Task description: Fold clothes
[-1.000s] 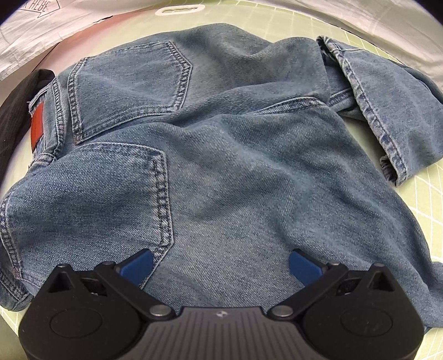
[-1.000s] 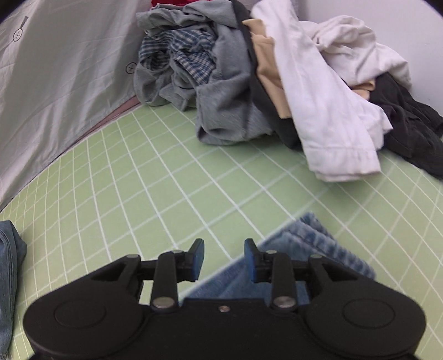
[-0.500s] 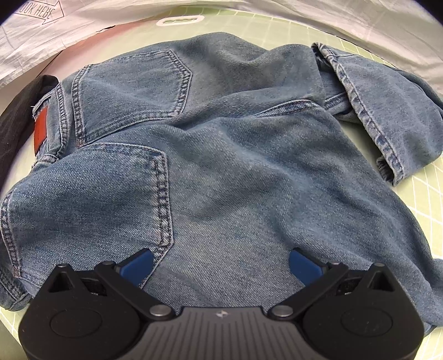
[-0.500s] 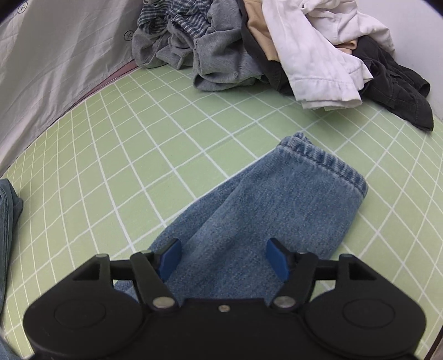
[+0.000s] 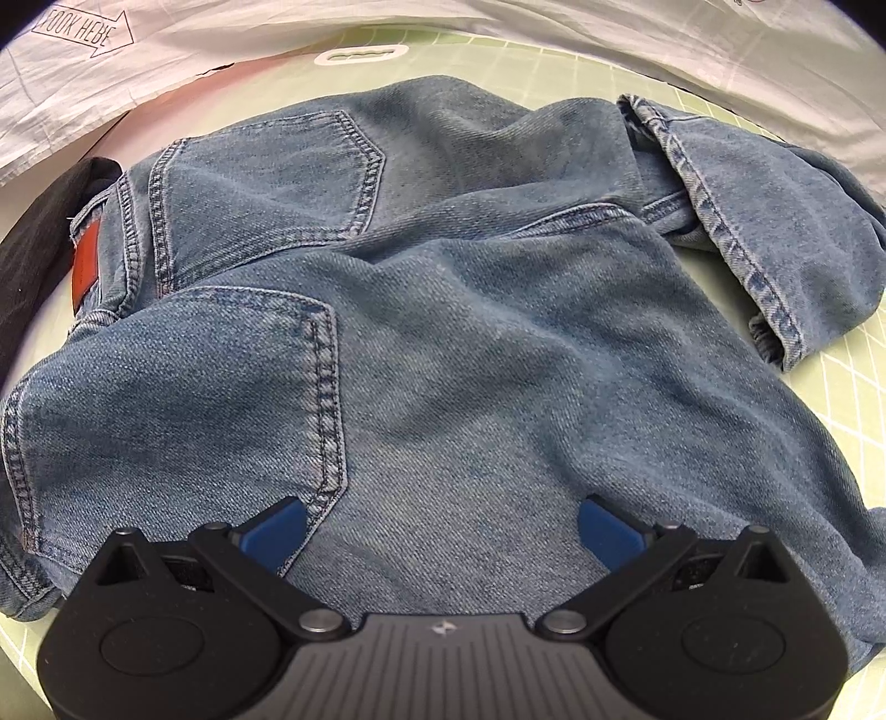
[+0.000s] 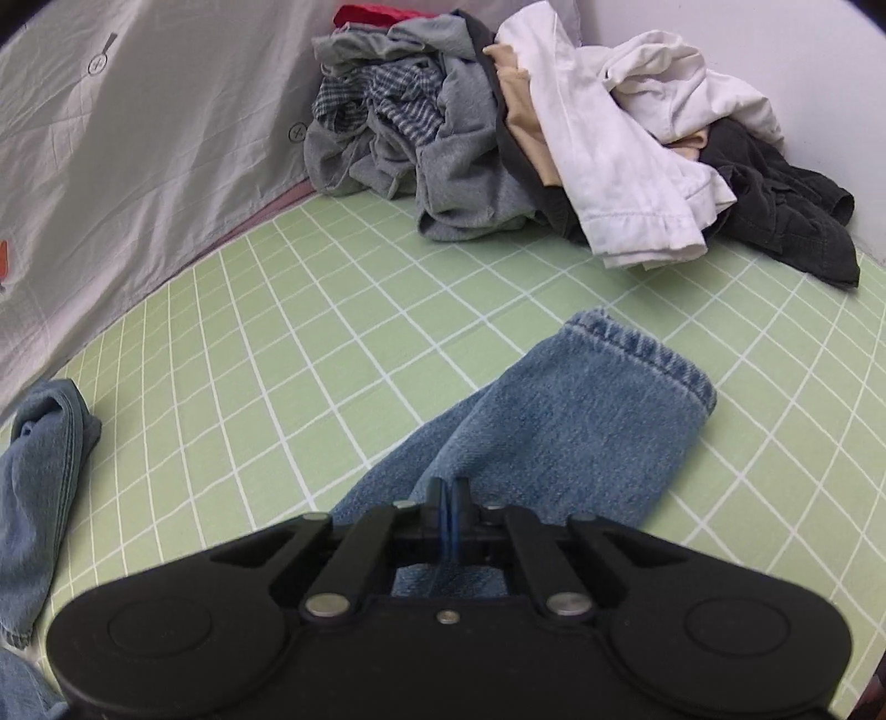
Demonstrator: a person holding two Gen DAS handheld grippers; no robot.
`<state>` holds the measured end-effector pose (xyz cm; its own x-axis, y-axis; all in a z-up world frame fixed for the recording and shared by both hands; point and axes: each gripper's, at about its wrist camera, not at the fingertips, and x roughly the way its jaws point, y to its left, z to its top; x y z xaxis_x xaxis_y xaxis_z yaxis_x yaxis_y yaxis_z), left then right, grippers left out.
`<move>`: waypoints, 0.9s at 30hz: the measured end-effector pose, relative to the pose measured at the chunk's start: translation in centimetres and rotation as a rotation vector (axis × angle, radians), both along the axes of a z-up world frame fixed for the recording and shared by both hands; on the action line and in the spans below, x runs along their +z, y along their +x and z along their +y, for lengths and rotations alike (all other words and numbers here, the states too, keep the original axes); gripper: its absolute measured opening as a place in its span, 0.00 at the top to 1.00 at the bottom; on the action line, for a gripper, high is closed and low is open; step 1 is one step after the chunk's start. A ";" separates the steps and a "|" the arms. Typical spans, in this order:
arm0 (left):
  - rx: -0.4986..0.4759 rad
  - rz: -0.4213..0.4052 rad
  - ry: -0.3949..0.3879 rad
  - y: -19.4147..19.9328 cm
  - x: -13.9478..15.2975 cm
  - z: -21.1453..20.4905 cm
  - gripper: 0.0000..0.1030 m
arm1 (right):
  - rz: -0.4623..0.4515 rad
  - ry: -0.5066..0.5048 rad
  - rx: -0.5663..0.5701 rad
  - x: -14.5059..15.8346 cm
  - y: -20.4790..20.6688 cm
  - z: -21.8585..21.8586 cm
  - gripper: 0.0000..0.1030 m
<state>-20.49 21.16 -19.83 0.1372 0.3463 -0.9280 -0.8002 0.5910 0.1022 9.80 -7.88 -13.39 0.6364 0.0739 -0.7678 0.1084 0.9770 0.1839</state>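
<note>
Your left gripper (image 5: pixel 440 523) hovers low over the seat of the jeans (image 5: pixel 443 354), its blue fingers (image 5: pixel 274 529) spread wide with denim showing between them; they grip nothing. The jeans lie back side up on the green gridded mat (image 5: pixel 853 387), both back pockets facing you: one pocket (image 5: pixel 260 188) farther away, the other pocket (image 5: pixel 183 399) close to your left finger, whose tip sits just at that pocket's stitched lower corner. A red-brown label (image 5: pixel 86 263) shows on the waistband at the left side. One leg is folded back on itself toward the far right, and its hemmed cuff (image 5: pixel 769 310) rests on the mat. A dark garment (image 5: pixel 39 238) lies beside the waistband near the mat's left edge. White sheeting (image 5: pixel 387 22) rises behind the mat's far edge.

Your right gripper (image 6: pixel 448 501) has its jaws pressed together, pinching the denim of the other jeans leg (image 6: pixel 559 432). That leg stretches away from you across the mat (image 6: pixel 277 343), flat, with its cuff (image 6: pixel 648 349) pointing toward the far right corner. Another fold of denim (image 6: pixel 44 459) lies at the mat's left edge. In the far corner sits a pile of unfolded clothes (image 6: pixel 554 144): grey and checked pieces, a white shirt (image 6: pixel 626 166), something tan, a black garment (image 6: pixel 786 216) and a bit of red on top.
</note>
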 end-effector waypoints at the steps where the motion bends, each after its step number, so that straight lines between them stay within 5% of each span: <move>1: -0.001 0.000 0.000 0.0 0.0 0.0 0.00 | -0.021 -0.003 0.003 0.7 0.1 0.0 0.98; 10: -0.009 0.001 -0.003 0.3 -0.1 0.1 0.00 | -0.202 -0.032 0.126 6.2 6.0 3.0 0.99; 17: -0.011 0.007 -0.012 0.4 -0.3 0.5 0.00 | -0.178 -0.006 0.274 5.0 12.8 9.1 0.94; 18: -0.011 0.008 -0.014 0.4 -0.3 0.5 0.00 | -0.169 -0.001 0.265 4.6 12.8 8.9 0.90; 20: -0.008 0.009 -0.017 0.4 -0.3 0.7 0.00 | -0.152 0.008 0.245 4.0 12.9 8.7 0.56; 24: 0.003 0.018 -0.028 0.6 -0.4 1.2 0.00 | -0.103 -0.064 0.178 2.0 11.3 6.1 0.45; 27: 0.006 0.026 -0.037 0.8 -0.4 1.5 0.00 | -0.034 -0.113 0.124 -0.1 10.2 3.4 0.27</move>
<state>-19.65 22.63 -20.23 0.1112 0.3127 -0.9433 -0.8009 0.5901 0.1012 20.04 -4.52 -13.48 0.6534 0.0678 -0.7540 -0.0184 0.9971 0.0737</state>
